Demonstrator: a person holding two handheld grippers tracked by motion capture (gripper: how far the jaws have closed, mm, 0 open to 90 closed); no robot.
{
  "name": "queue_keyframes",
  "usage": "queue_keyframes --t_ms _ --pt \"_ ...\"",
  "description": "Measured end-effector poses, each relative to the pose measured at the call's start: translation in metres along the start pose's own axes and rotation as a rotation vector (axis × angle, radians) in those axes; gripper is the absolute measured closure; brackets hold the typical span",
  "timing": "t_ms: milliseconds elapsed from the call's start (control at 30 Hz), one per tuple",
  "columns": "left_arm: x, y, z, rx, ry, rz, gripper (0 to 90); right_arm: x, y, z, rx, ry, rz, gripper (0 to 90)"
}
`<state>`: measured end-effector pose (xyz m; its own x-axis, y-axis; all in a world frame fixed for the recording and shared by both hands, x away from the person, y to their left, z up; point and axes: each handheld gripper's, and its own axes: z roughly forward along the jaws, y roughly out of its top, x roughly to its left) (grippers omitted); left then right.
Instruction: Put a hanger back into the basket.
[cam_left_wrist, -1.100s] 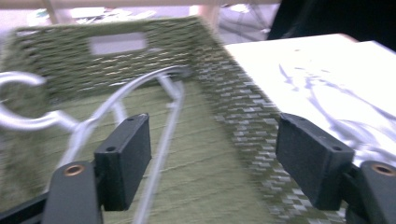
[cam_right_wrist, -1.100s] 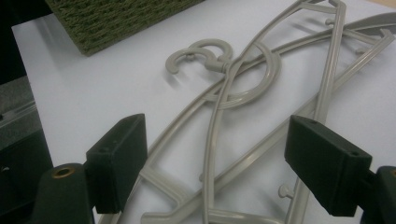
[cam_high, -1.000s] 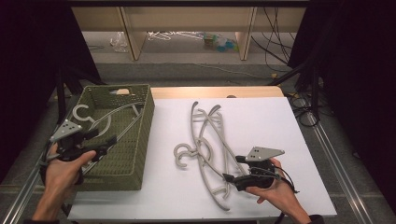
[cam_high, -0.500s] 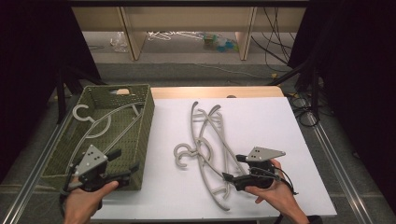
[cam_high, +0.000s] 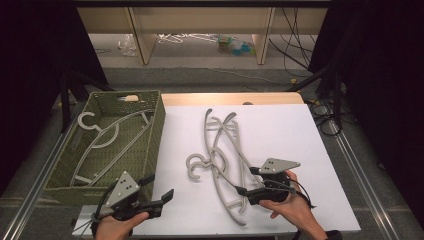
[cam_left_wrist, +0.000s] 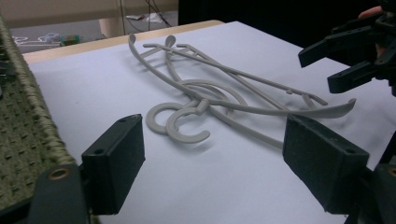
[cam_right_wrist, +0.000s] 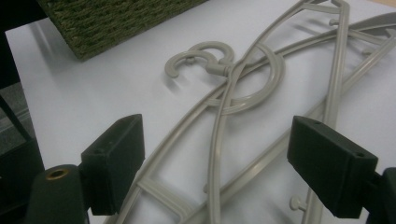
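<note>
Two grey plastic hangers (cam_high: 225, 145) lie crossed on the white tabletop (cam_high: 290, 130), hooks (cam_high: 197, 167) pointing left. A third grey hanger (cam_high: 107, 140) lies inside the green woven basket (cam_high: 154, 145) at the left. My left gripper (cam_high: 159, 187) is open at the front edge, just right of the basket's near corner, and faces the hangers (cam_left_wrist: 210, 100) with nothing between its jaws. My right gripper (cam_high: 246, 180) is open low over the near ends of the crossed hangers (cam_right_wrist: 233, 107). The bars pass under the space between its jaws (cam_right_wrist: 229, 163).
The basket's wall (cam_left_wrist: 23, 135) runs close along my left gripper's left side. The other gripper (cam_left_wrist: 345, 60) shows at the upper right of the left gripper view. Beyond the table stands a wooden shelf (cam_high: 200, 20) with clutter. Cables (cam_high: 325, 115) hang off the right edge.
My left gripper has come back from over the basket to the table's front edge, right of the basket's near corner. The right gripper has barely moved.
</note>
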<state>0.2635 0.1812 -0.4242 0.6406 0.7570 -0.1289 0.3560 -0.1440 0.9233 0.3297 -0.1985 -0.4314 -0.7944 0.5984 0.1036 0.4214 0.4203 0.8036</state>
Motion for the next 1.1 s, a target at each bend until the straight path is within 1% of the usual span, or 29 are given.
queue_keyframes --t_ms 33,67,100,133,167,200,233,267,300,367,400,433,467,500,533,567,633,667,733,767,800,833,867,900,933,967,1033,1067,1100 --pt "0.000 0.000 0.000 0.000 0.000 0.000 20.7 0.000 0.000 0.000 0.000 0.000 0.000 19.9" --pt "-0.002 -0.003 0.002 -0.002 0.002 -0.010 20.7 0.000 0.001 0.002 0.001 -0.011 -0.007 19.9" --pt "-0.002 -0.005 0.004 -0.007 -0.008 0.008 20.6 0.001 0.002 0.005 0.013 -0.009 -0.009 19.9" --pt "-0.003 -0.006 0.004 -0.001 -0.012 0.006 20.0 0.001 0.003 0.011 0.033 -0.009 -0.019 20.1" --pt "-0.004 -0.008 0.005 -0.005 -0.015 -0.005 20.0 0.001 0.003 0.011 0.033 -0.009 -0.019 20.1" --pt "-0.006 -0.009 0.005 -0.009 -0.010 0.004 20.0 0.001 0.003 0.016 0.049 -0.014 -0.023 20.4" --pt "-0.007 -0.009 0.006 -0.012 -0.016 0.012 20.0 0.001 0.003 0.016 0.049 -0.014 -0.023 20.4" --pt "-0.006 -0.010 0.007 -0.022 -0.033 0.039 20.0 0.001 0.004 0.020 0.065 -0.015 -0.022 20.8" --pt "-0.007 -0.010 0.007 -0.011 -0.025 0.048 20.0 -0.001 0.004 0.023 0.076 -0.016 -0.023 21.2" --pt "-0.008 -0.011 0.008 -0.011 -0.020 0.026 19.9 -0.003 0.004 0.029 0.100 -0.027 -0.023 23.3" --pt "-0.008 -0.011 0.008 -0.011 -0.020 0.026 19.9 -0.003 0.004 0.029 0.100 -0.027 -0.023 23.3" --pt "-0.007 -0.011 0.009 -0.015 -0.024 0.028 19.9 -0.003 0.004 0.031 0.116 -0.027 -0.019 23.8" --pt "-0.006 -0.012 0.009 -0.017 -0.023 0.025 19.9 -0.004 0.005 0.037 0.134 -0.038 -0.019 25.0" --pt "-0.007 -0.011 0.007 -0.014 -0.017 0.025 19.9 -0.003 0.005 0.044 0.173 -0.040 -0.017 26.7" --pt "-0.007 -0.011 0.007 -0.014 -0.017 0.025 19.9 -0.004 0.005 0.047 0.176 -0.049 -0.031 27.7" --pt "-0.007 -0.011 0.007 -0.017 -0.017 0.025 19.9 -0.004 0.005 0.047 0.176 -0.049 -0.031 27.7" --pt "-0.006 -0.011 0.008 -0.014 -0.024 0.027 19.9 -0.005 0.006 0.057 0.221 -0.044 -0.033 32.1" --pt "-0.006 -0.011 0.008 -0.012 -0.026 0.028 19.9 -0.005 0.006 0.060 0.220 -0.050 -0.027 33.6" --pt "-0.007 -0.011 0.008 -0.011 -0.026 0.032 19.8 -0.006 0.009 0.066 0.256 -0.047 -0.003 38.6" --pt "-0.007 -0.011 0.008 -0.013 -0.033 0.043 19.8 -0.006 0.011 0.068 0.273 -0.044 0.007 40.9" --pt "-0.007 -0.011 0.008 -0.013 -0.033 0.043 19.8 -0.006 0.011 0.068 0.273 -0.044 0.007 40.9" --pt "-0.007 -0.011 0.008 -0.012 -0.032 0.038 19.8 -0.007 0.012 0.072 0.290 -0.045 -0.005 43.2" --pt "-0.007 -0.011 0.008 -0.012 -0.032 0.038 19.8 -0.007 0.012 0.072 0.290 -0.045 -0.005 43.2" --pt "-0.007 -0.012 0.008 -0.007 -0.028 0.039 19.8 -0.005 0.014 0.075 0.319 -0.054 -0.002 44.2" --pt "-0.007 -0.012 0.008 -0.007 -0.028 0.039 19.8 -0.005 0.014 0.075 0.319 -0.054 -0.002 44.2" --pt "-0.006 -0.011 0.008 -0.007 -0.031 0.055 19.8 -0.005 0.016 0.078 0.334 -0.055 0.003 45.8" --pt "-0.006 -0.011 0.008 -0.012 -0.036 0.053 19.8 -0.006 0.016 0.080 0.338 -0.054 -0.003 46.6" --pt "-0.005 -0.011 0.008 -0.016 -0.041 0.053 19.8 -0.005 0.017 0.081 0.348 -0.060 0.014 47.9" --pt "-0.006 -0.012 0.008 -0.015 -0.039 0.052 19.8 -0.005 0.018 0.082 0.352 -0.058 0.004 49.2"
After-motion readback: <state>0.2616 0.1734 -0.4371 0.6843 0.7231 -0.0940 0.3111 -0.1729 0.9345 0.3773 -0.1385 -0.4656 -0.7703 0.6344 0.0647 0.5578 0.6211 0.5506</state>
